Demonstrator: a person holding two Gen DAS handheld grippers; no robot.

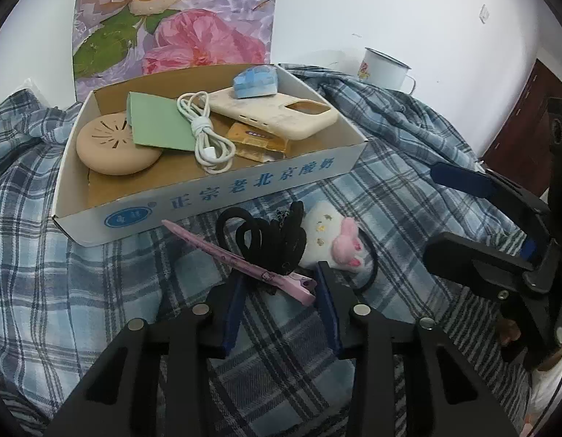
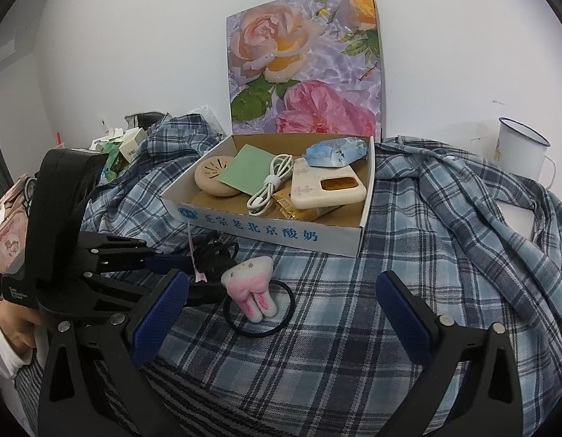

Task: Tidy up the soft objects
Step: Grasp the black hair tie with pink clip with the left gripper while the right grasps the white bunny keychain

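Between the left claw's [image 1: 279, 291] two blue pads lies a pink hair clip [image 1: 241, 260], long and thin. Its long axis runs diagonally across the gap: the broad hinge end sits by the claw's right-hand pad, and the pointed tip reaches away to the left toward the cardboard box [image 1: 222, 196]. The pads stand narrowly apart on either side of the clip; whether they actually press on it cannot be told, as the clip crosses over the left pad and hides any contact. No earlier view is available to compare.

Just beyond the clip, ahead of the claw, a bundle of black hair ties [image 1: 270, 236] lies on the plaid cloth [image 1: 99, 273], partly covering the clip's middle. To the right of the bundle sits a white and pink plush hair tie [image 1: 335, 244]; its black elastic loop is partly hidden behind the claw's right pad.

The right claw [image 2: 281, 313] is spread wide and holds nothing. The plush toy stands just ahead of it between the fingers, its elastic ring flat on the cloth. From this view the left claw blocks most of the black bundle, and the clip shows only as a pink sliver. Farther ahead the box holds a phone case [image 2: 328, 185] and a white cable [image 2: 270, 185].
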